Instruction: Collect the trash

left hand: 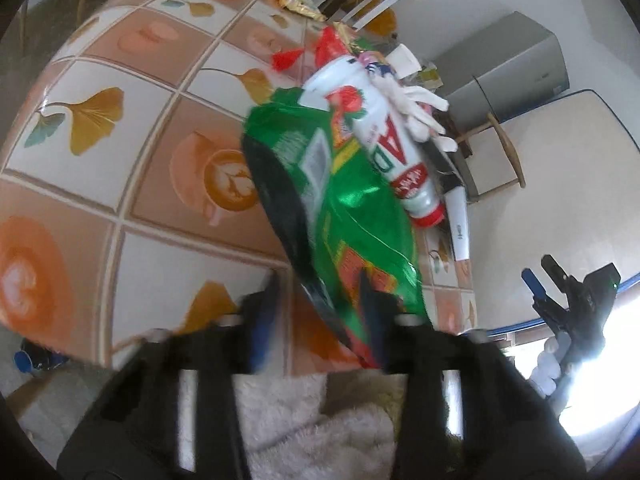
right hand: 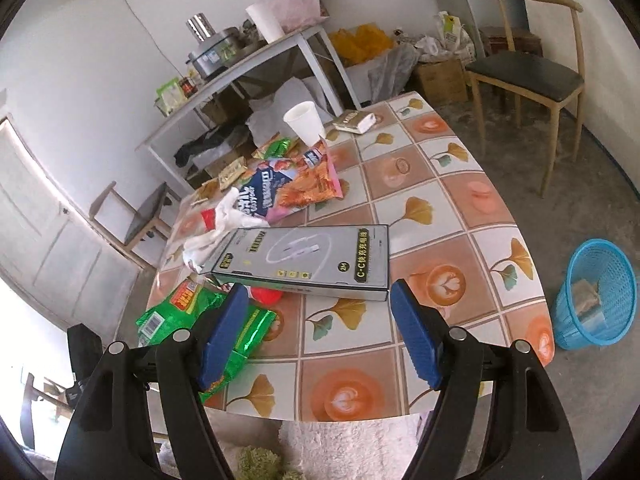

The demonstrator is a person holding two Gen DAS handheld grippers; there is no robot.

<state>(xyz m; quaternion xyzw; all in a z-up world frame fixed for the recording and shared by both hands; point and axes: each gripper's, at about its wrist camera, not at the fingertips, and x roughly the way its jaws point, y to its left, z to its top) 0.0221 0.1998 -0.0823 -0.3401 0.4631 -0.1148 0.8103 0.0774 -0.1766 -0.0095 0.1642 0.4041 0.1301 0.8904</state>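
In the left wrist view, a green foil snack bag (left hand: 340, 208) is seen at the left gripper (left hand: 320, 300), its lower end lying between the two blurred fingers (left hand: 266, 312); whether the fingers are pinching it or only flanking it cannot be told. A white bottle with a red cap (left hand: 384, 140) is seen just beyond the bag, touching its upper edge, over the tiled desk (left hand: 120, 128). The right gripper (left hand: 576, 292) is visible well to the right of the bag.

In the right wrist view, the right gripper (right hand: 320, 332) is shown with its blue fingers (right hand: 416, 340) spread wide and nothing between them. A grey flat box (right hand: 304, 258) is seen on the desk (right hand: 460, 200), just ahead of the fingers. The green snack bag (right hand: 188, 312) lies left of the box, at the desk's near-left edge. An orange-and-blue wrapper (right hand: 288, 188) and a white paper cup (right hand: 306, 122) are found beyond the box. A blue mesh wastebasket (right hand: 596, 292) stands on the floor, well right of the box.
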